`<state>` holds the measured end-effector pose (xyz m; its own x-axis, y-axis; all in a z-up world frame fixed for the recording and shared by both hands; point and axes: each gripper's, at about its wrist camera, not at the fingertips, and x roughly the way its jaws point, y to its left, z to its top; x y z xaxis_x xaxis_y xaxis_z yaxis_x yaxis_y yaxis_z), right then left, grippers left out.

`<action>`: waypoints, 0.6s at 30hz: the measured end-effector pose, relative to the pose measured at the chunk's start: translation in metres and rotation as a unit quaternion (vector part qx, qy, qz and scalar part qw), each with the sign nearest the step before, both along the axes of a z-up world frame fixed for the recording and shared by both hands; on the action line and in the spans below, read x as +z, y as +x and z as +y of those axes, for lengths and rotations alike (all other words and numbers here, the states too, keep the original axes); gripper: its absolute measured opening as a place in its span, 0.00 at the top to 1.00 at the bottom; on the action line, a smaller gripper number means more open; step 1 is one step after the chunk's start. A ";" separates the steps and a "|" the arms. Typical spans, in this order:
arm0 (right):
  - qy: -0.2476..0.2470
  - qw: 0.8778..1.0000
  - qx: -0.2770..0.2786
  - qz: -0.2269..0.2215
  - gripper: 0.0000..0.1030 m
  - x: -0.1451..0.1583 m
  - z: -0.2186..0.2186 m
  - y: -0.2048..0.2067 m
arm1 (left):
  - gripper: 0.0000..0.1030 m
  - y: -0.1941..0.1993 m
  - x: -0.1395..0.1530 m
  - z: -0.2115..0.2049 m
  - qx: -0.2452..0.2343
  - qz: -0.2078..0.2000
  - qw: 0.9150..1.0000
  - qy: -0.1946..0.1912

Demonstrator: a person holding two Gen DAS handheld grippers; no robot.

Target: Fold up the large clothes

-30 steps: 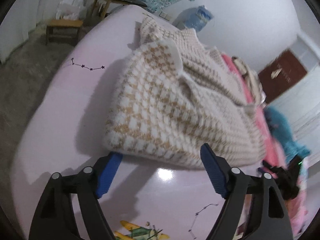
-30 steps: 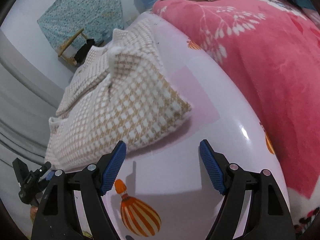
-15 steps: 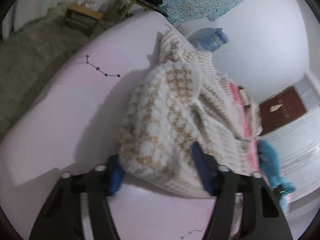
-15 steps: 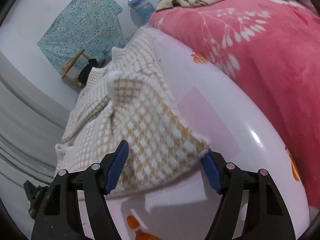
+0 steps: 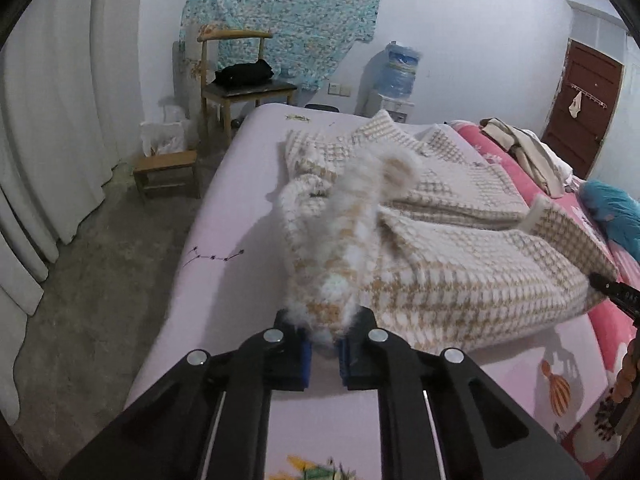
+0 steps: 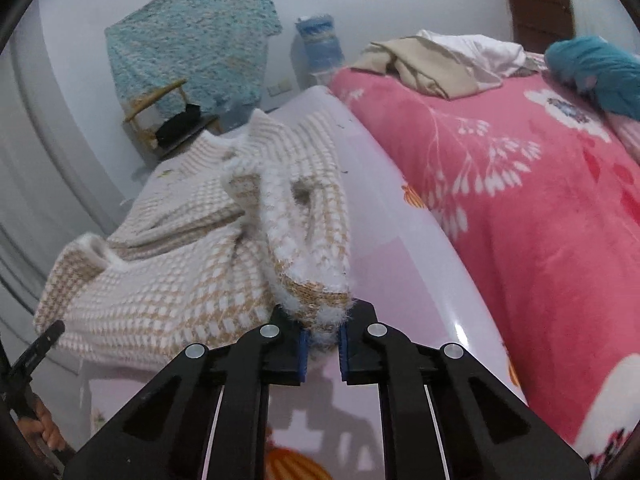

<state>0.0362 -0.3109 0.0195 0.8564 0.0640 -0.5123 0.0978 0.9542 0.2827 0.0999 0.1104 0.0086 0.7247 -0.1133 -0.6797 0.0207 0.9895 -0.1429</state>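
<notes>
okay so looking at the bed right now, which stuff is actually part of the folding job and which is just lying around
In the job:
knitted sweater
left gripper, shut on its hem
right gripper, shut on its hem

Lying about:
pink floral blanket
beige and white clothes
teal plush item

Our right gripper (image 6: 322,340) clamped on fuzzy hem corner of beige-and-white knit sweater (image 6: 192,272), corner raised off lilac sheet (image 6: 400,264); pink floral blanket (image 6: 520,200) beside.
</notes>
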 end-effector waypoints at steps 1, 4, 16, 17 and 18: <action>0.000 1.000 0.004 0.001 0.91 0.003 0.000 -0.008 | 0.91 -0.003 0.003 0.002 -0.003 0.001 1.000 -0.004; 0.006 1.000 0.015 0.006 0.91 0.001 -0.002 -0.027 | 0.91 -0.023 0.009 0.012 -0.019 0.017 1.000 -0.016; 0.080 0.994 -0.009 0.081 0.45 -0.039 -0.039 -0.046 | 0.62 -0.051 -0.047 0.098 0.028 0.126 0.970 -0.204; 0.078 0.994 -0.021 0.070 0.45 -0.034 -0.046 -0.051 | 0.60 -0.053 -0.042 0.106 0.042 0.111 0.972 -0.203; 0.077 0.994 -0.033 0.064 0.45 -0.030 -0.051 -0.055 | 0.57 -0.054 -0.035 0.113 0.059 0.094 0.974 -0.197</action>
